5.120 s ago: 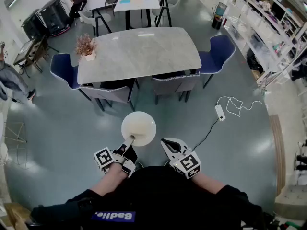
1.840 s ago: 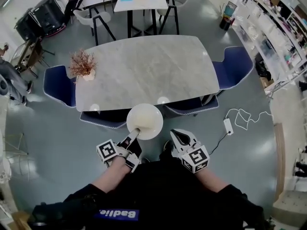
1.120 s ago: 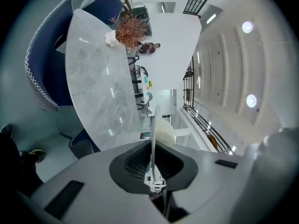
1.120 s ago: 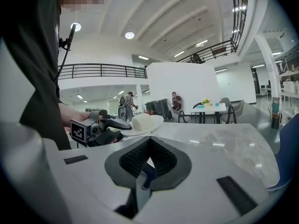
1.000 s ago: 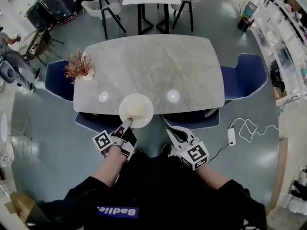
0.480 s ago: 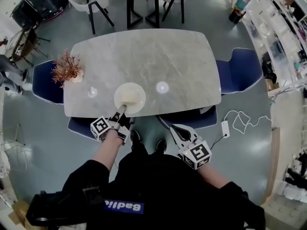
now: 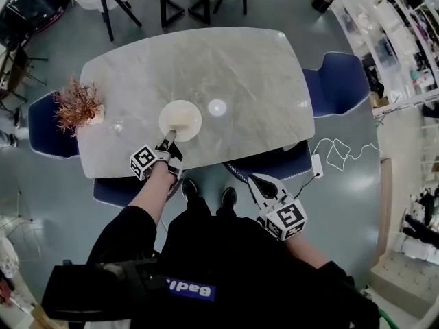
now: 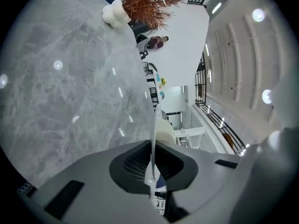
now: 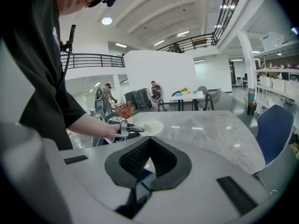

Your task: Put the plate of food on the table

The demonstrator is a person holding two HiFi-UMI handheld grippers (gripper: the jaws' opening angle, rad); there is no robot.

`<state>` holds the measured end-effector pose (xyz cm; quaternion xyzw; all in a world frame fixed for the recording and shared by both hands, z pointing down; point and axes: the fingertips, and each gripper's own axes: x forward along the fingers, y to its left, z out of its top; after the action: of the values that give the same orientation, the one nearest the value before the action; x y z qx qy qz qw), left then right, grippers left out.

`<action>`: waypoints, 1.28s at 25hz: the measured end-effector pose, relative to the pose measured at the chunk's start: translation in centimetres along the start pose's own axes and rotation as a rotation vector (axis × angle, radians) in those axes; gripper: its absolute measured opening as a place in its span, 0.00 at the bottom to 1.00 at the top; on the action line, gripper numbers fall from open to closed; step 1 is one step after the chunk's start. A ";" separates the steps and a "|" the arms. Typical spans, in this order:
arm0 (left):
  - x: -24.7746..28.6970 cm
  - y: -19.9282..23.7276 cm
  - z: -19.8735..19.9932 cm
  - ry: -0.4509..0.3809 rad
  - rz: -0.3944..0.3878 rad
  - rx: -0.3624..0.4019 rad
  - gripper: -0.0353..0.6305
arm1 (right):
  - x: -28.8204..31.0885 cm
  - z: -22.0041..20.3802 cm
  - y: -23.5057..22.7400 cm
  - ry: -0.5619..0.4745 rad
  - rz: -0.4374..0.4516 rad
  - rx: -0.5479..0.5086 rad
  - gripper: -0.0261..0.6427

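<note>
One plate (image 7: 180, 120) over table (image 7: 240, 67) | left tongs (image 7: 168, 140) clamped on its rim | right tongs (image 7: 255, 182) closed, empty

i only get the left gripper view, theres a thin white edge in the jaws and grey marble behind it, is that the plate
Observer: Yes. The head view shows the left hand-held gripper clamped on the near rim of a round white plate.
Operator: is it over the table
Observer: It is over the grey marble table, close to its near edge. I cannot tell whether it touches the top.
Operator: wheres the other gripper
Observer: The right hand-held gripper is off the table, low by a blue chair, with its jaws together and nothing in them.
</note>
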<state>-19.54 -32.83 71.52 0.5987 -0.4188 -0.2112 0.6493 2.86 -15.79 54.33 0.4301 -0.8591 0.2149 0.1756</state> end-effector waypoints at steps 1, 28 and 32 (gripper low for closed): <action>0.7 0.6 0.3 0.007 0.013 0.004 0.09 | 0.3 -0.1 0.0 0.005 -0.006 0.008 0.06; 8.5 6.9 1.9 0.080 0.245 0.063 0.09 | 2.0 -1.4 -2.3 0.077 -0.098 0.075 0.06; 8.4 7.0 2.0 0.102 0.295 0.144 0.09 | 1.8 -1.7 -2.4 0.083 -0.102 0.066 0.06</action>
<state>-17.96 -39.20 80.51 0.5858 -0.4826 -0.0522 0.6489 3.93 -17.38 57.20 0.4694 -0.8205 0.2517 0.2075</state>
